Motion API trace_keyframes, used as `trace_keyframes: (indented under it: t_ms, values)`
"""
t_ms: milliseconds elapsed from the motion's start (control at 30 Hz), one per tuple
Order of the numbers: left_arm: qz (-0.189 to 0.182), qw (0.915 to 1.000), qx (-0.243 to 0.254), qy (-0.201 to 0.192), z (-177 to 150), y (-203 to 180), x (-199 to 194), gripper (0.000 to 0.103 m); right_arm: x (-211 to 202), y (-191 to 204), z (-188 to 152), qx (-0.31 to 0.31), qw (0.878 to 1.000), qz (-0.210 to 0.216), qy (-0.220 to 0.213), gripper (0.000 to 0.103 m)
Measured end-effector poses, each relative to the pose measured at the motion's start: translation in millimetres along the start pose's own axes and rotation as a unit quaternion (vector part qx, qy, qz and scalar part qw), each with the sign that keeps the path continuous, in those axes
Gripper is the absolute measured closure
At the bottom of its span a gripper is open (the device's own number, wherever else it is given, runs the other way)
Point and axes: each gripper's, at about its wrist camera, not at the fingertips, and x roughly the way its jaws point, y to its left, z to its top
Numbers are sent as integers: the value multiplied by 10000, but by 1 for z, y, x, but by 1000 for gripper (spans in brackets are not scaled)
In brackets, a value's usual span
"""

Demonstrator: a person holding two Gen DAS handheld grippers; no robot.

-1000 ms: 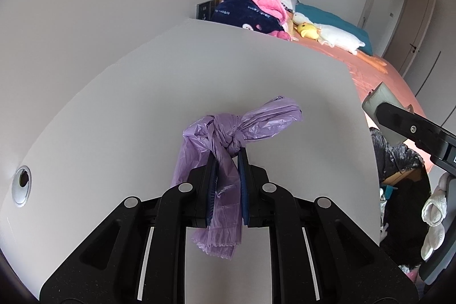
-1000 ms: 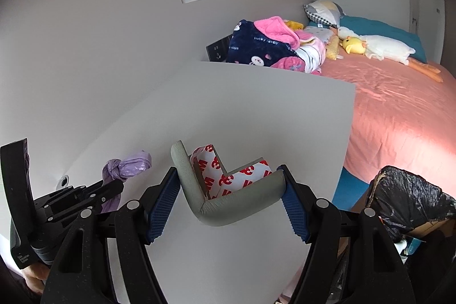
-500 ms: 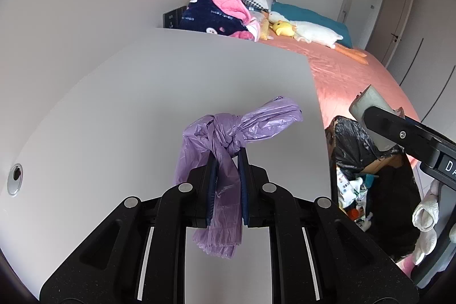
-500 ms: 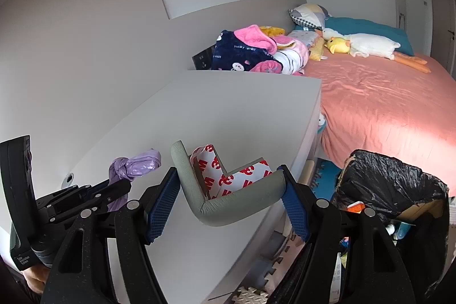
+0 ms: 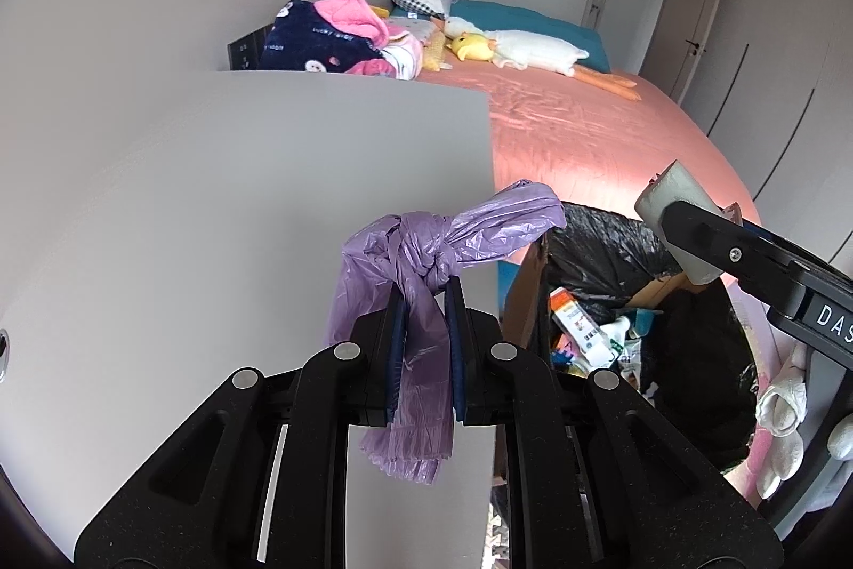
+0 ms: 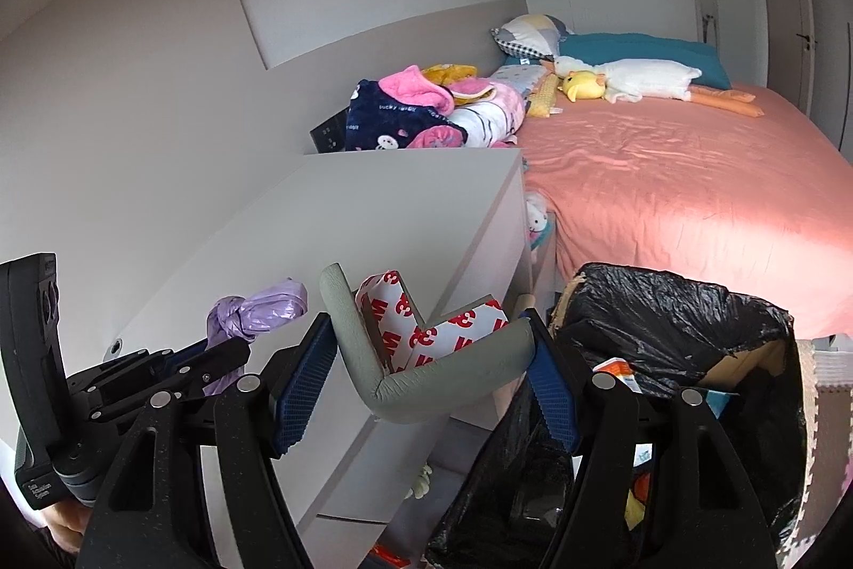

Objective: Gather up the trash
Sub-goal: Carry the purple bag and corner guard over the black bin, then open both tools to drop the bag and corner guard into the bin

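Trash in both grips, I am carrying it from the grey table [image 5: 224,206] toward the black-lined bin [image 6: 687,318] that stands off the table's right front corner, beside the pink bed [image 6: 666,179]. My left gripper [image 5: 425,302] has its fingers clenched hard on a knotted purple bag [image 5: 442,249], pinched just below the knot; the bag hangs above the table's right edge, its loose tail drooping straight down between the fingers while the puffed end beyond the knot points right, out past the edge toward the bin, so its long axis bends at the knot. My right gripper [image 6: 432,355] grips a grey foam corner guard [image 6: 410,387] across its two arms, the fingers held apart by its width; the L opens upward and away from me, its elbow nearest the camera, the red-printed backing facing up, and it hovers at the bin's near rim. To finish well, I judge each piece should be fully over the liner's mouth before letting go, and the light bag may cling to a pad, so open wide.
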Motion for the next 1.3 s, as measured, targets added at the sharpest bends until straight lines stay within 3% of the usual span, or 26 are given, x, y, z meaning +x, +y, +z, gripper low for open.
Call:
trace_keyframes:
  t_ms: [633,1100,1300]
  values:
    - [-699,9955,610,206,6,-93,24,89,-42,-86,-3,622,9960,-573,-288,33]
    - [-1187,9865,1034,453,9,-141,40,89,-61,-130,1,958,9904,-890,-456,33]
    - [-1652,9778,1054,737,8,-152,52,85,-63,-145,1,1103,9879,-976,-486,32]
